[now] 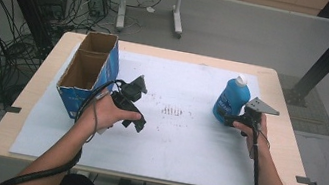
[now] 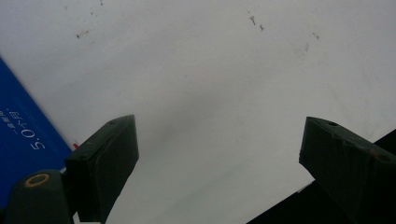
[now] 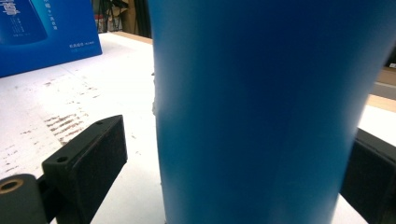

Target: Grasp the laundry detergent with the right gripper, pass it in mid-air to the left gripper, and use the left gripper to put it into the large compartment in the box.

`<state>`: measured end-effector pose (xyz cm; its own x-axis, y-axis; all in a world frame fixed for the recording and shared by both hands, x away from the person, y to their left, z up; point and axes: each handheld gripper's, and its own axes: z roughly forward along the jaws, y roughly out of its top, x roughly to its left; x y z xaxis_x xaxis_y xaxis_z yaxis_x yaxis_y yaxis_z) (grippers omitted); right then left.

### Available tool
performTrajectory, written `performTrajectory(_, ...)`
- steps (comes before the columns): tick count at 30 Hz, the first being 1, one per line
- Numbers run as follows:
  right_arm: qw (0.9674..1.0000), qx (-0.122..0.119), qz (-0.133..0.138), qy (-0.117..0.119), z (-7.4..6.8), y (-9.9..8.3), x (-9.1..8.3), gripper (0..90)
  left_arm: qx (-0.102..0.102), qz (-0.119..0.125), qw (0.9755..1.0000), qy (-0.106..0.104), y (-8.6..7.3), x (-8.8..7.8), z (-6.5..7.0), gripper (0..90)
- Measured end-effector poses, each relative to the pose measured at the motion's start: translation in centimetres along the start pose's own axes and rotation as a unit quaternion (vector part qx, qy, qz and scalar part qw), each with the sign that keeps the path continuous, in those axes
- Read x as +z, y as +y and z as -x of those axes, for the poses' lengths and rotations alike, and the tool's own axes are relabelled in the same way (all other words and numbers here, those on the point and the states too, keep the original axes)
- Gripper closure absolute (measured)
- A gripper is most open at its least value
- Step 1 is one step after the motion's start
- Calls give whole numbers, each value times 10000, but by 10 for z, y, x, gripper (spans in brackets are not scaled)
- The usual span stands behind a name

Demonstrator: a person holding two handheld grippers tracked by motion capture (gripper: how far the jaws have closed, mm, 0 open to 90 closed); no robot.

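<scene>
Blue bottle (image 1: 232, 100) w/ white cap standing upright on the white sheet (image 1: 169, 144), far-right part of the table (image 1: 276, 141), well apart from the blue cardboard box (image 1: 89, 77) at far left. Box open-topped, 2 compartments, both looking bare inside from the high view.

Right gripper (image 1: 227, 118) level w/ the bottle's lower body, reaching in from the near-right side, grey 3-cornered plate on top. In the right gripper view, bottle (image 3: 261, 112) between the 2 jaws: left jaw standing off the bottle's side w/ white sheet visible in the gap; right jaw close beside the other side, contact there hard to tell. So spread around the bottle, not pinching it.

Left gripper (image 1: 138, 93) held just right of the box, above the sheet, near the table's middle-left. In the left gripper view, jaws spread wide, bare white sheet (image 2: 210, 93) between, a corner of the blue box (image 2: 23, 135) at the left edge. Nothing held.

Smudged dark marks (image 1: 172, 110) on the sheet between the 2 grippers.
</scene>
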<state>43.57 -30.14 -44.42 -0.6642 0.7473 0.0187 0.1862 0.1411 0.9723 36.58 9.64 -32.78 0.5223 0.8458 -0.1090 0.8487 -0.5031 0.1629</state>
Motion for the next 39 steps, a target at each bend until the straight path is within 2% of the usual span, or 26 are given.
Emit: performTrajectory(39, 9999, 58, 98, 25, 0, 2, -4, 46, 83, -45, 10000, -1, 3, 0, 7, 125)
